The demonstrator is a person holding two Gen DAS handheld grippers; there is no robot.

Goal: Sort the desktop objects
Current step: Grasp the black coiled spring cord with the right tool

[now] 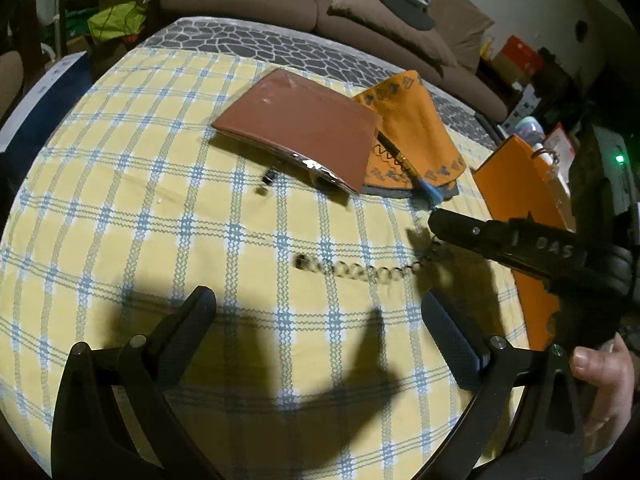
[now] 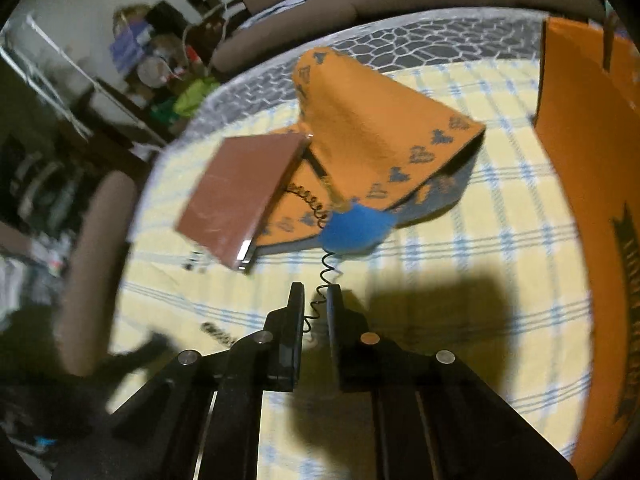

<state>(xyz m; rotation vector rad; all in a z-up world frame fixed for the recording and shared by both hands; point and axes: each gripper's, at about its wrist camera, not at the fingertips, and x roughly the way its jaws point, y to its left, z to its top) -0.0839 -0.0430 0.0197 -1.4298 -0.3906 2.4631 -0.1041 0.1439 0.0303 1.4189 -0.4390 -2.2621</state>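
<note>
A thin black coiled cord (image 2: pixel 325 270) runs from between my right gripper's (image 2: pixel 316 292) nearly closed fingers up to a pen with a blue fluffy end (image 2: pixel 354 228), which lies on an orange patterned cloth (image 2: pixel 368 136). In the left wrist view the cord (image 1: pixel 360 272) stretches across the checked tablecloth to the right gripper (image 1: pixel 434 226). A brown notebook (image 1: pixel 298 124) lies beside the cloth (image 1: pixel 416 128). My left gripper (image 1: pixel 320 312) is open and empty above the table.
An orange box (image 2: pixel 592 184) stands at the table's right edge, also in the left wrist view (image 1: pixel 520 184). A small dark clip (image 1: pixel 267 180) lies near the notebook. A brown sofa (image 1: pixel 320 4) stands behind the table.
</note>
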